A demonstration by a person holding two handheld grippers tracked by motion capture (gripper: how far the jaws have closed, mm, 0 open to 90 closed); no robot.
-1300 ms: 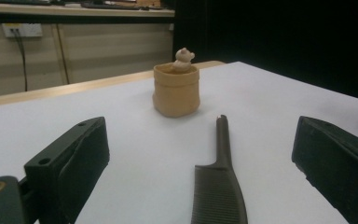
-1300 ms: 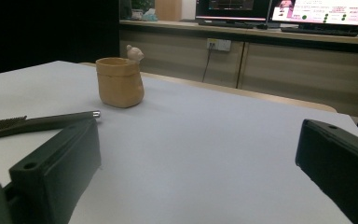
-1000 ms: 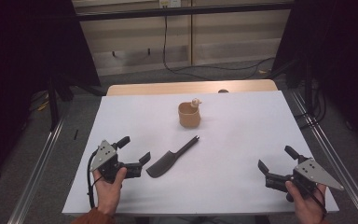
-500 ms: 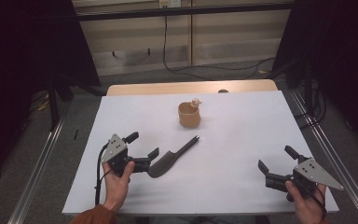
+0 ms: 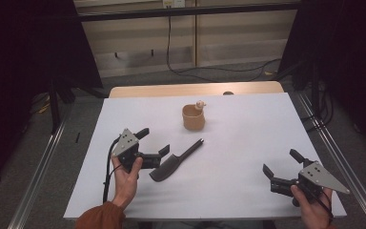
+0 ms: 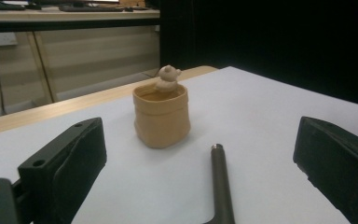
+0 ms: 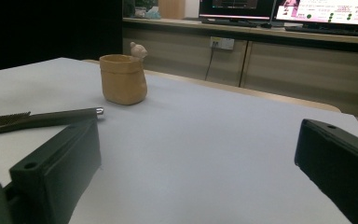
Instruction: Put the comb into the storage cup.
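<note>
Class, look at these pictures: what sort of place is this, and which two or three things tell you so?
Probably a lab or office workroom set up for recording. A white table stands between metal rails, cables trail over the grey floor, and lit computer monitors sit on a counter behind.

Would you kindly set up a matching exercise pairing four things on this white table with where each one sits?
Things:
1. tan clay cup with a small figure on its rim
2. dark flat comb with a long handle
3. left hand-held gripper
4. right hand-held gripper

Places:
A. near the table's right front corner, jaws open
B. toward the far middle of the table
C. jaws open, right at the comb's toothed end
D. lying flat, in front of the cup

Pairs: 1-B, 2-D, 3-C, 4-A
</note>
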